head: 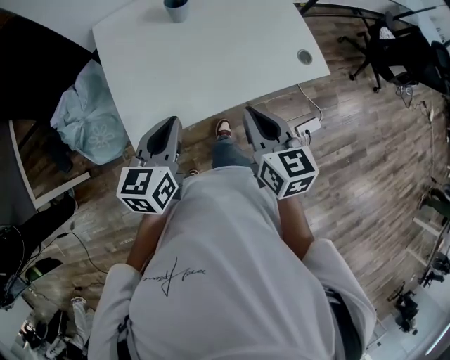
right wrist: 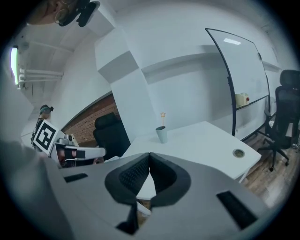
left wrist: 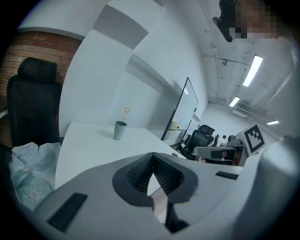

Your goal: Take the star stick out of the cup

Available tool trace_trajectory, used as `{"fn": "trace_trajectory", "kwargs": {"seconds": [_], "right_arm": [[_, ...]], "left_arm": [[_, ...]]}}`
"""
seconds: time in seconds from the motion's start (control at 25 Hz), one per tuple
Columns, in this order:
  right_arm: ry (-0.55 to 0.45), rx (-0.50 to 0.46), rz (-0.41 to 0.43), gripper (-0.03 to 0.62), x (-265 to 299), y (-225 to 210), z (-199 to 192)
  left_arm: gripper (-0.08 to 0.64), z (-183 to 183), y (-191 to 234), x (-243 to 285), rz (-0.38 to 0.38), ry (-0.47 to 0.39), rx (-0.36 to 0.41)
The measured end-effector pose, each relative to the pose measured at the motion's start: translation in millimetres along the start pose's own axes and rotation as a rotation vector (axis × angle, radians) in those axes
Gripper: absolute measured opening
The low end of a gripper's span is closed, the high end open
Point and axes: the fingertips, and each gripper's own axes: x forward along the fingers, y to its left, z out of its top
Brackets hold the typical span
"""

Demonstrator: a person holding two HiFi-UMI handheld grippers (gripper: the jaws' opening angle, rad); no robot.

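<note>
Here, the left gripper (head: 165,133) and the right gripper (head: 259,126) are held side by side at the near edge of the white table (head: 211,63), well apart from the cup (head: 176,8). The left jaws are pressed tip to tip with nothing between them. The right jaws are the same, closed and empty. The cup stands upright near the far edge, with the star stick (right wrist: 163,118) standing in it, star end up. A black chair (left wrist: 35,108) stands beside the table.
</note>
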Motion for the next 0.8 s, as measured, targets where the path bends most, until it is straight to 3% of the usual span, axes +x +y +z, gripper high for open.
{"fn": "trace_trajectory", "kwargs": {"seconds": [0.8], "right_arm": [[-0.015, -0.072, 0.195, 0.009, 67, -65, 53]], "left_arm": [[0.008, 53, 4, 88, 0.158, -0.067, 0.017]]}}
